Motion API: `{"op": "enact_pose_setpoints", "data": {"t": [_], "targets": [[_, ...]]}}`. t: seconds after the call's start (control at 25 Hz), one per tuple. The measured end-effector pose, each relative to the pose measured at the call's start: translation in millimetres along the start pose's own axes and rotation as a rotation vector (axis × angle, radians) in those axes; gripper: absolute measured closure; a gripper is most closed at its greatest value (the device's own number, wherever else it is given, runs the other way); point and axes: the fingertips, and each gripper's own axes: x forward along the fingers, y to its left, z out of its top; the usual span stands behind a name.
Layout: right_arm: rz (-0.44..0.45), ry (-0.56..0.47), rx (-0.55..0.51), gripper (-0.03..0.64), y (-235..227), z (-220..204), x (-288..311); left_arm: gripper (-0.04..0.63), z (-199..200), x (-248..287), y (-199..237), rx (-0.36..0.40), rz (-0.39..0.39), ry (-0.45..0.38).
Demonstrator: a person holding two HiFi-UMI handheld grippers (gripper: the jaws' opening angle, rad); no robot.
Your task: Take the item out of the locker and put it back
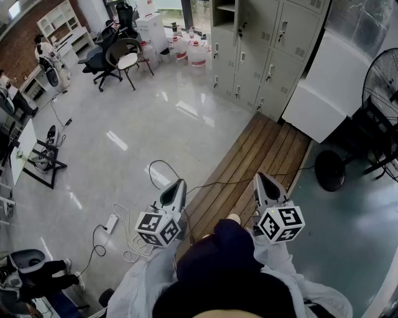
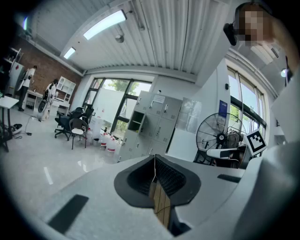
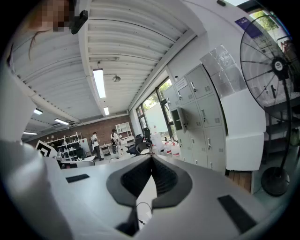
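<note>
The grey locker bank (image 1: 267,43) stands far ahead, past the wooden floor strip. One upper compartment (image 1: 224,11) is open; what lies inside it cannot be seen. In the left gripper view the lockers (image 2: 157,126) and the open compartment (image 2: 137,121) are distant, as they are in the right gripper view (image 3: 201,108). My left gripper (image 1: 176,184) and right gripper (image 1: 259,176) are held side by side at waist height, pointing towards the lockers. Both have their jaws shut tip to tip, with nothing between them, seen at the left gripper (image 2: 154,159) and the right gripper (image 3: 151,158).
A wooden floor strip (image 1: 249,168) leads to the lockers. A standing fan (image 1: 382,93) and a white cabinet (image 1: 323,93) are on the right. Water bottles (image 1: 196,53) and office chairs (image 1: 118,59) stand at the back left. Cables and a power strip (image 1: 112,223) lie on the floor at my left.
</note>
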Motion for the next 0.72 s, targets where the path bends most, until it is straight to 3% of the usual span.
{"op": "enact_pose_setpoints", "data": {"t": [0.6, 0.72], "targets": [[0.037, -0.02, -0.025, 0.617, 41.0, 0.0, -6.8, 0.584, 3.9, -23.4, -11.8, 0.034, -0.026, -0.029], [0.044, -0.021, -0.03, 0.533, 45.7, 1.8, -3.3, 0.584, 3.7, -25.2, -9.5, 0.039, -0.025, -0.022]]}}
